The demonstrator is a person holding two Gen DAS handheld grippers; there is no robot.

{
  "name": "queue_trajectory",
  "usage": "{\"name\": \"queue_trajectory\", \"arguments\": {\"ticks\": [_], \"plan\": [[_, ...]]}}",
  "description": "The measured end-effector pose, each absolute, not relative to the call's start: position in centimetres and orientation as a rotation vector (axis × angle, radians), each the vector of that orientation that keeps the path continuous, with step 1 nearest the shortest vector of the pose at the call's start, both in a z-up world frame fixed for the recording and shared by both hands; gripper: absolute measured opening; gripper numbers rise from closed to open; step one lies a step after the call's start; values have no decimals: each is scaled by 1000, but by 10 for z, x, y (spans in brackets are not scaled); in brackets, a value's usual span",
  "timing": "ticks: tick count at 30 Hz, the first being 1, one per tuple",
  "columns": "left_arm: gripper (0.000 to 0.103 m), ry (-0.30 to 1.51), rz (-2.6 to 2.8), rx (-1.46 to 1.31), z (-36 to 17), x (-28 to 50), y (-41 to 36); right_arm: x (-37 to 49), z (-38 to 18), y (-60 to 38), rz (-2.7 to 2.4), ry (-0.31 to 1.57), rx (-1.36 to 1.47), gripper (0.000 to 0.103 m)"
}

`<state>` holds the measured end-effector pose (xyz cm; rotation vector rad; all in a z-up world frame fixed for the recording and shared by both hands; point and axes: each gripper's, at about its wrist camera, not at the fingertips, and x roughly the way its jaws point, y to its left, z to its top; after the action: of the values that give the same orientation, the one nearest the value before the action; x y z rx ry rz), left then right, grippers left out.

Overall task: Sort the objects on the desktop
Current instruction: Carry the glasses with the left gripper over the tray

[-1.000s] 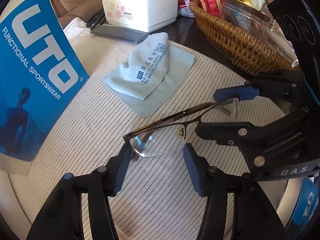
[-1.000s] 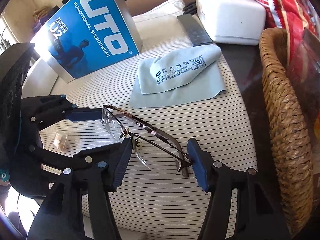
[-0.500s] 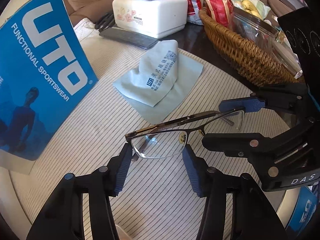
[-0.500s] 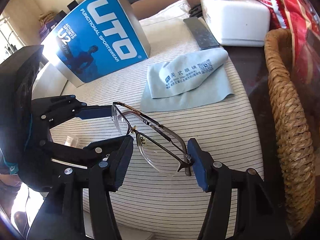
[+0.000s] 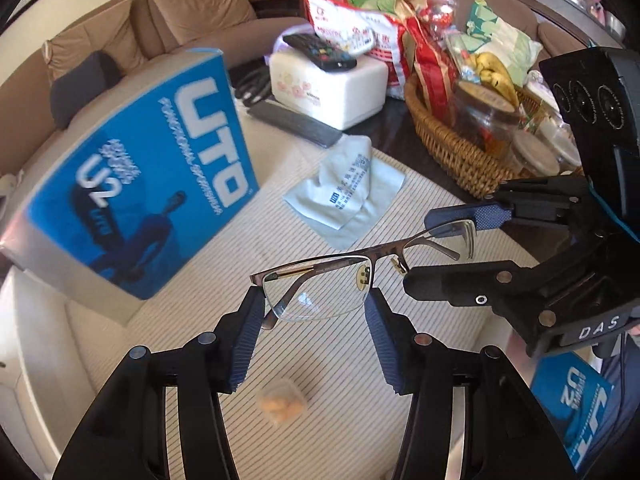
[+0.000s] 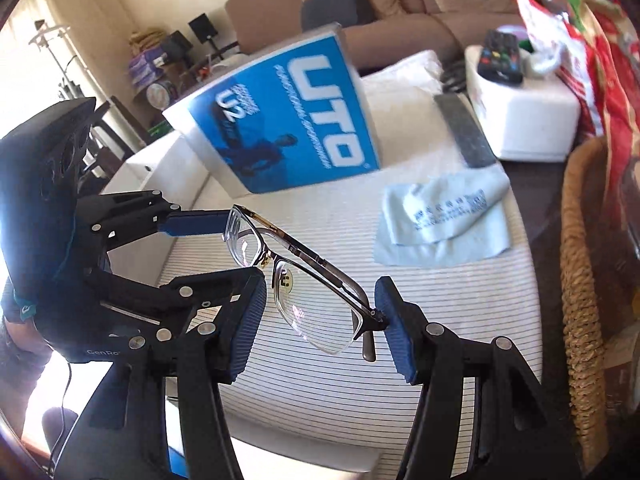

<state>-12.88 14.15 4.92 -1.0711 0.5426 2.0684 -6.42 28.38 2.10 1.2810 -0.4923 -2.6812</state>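
Eyeglasses (image 5: 320,284) are clamped by both grippers, 1 lens between each: left gripper (image 5: 316,312), right gripper (image 6: 320,312), above striped mat (image 6: 440,300).

Two facing downward wrist views

Striped mat (image 5: 168,320) on dark table (image 5: 394,126) w/ items.
On mat: pale blue lens cloth (image 5: 348,190), blue UTO box (image 5: 132,200) standing tilted, small clear tub (image 5: 282,402), dark flat case (image 5: 296,124). On table: white box (image 5: 332,88), wicker basket (image 5: 452,144).
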Motion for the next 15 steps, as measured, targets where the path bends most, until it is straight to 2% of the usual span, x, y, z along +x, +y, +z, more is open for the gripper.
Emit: {"name": "queue_trajectory", "arguments": {"ticks": [15], "plan": [[54, 457, 2265, -958, 150, -94, 17, -66, 127, 172, -2619, -321, 1117, 55]]}}
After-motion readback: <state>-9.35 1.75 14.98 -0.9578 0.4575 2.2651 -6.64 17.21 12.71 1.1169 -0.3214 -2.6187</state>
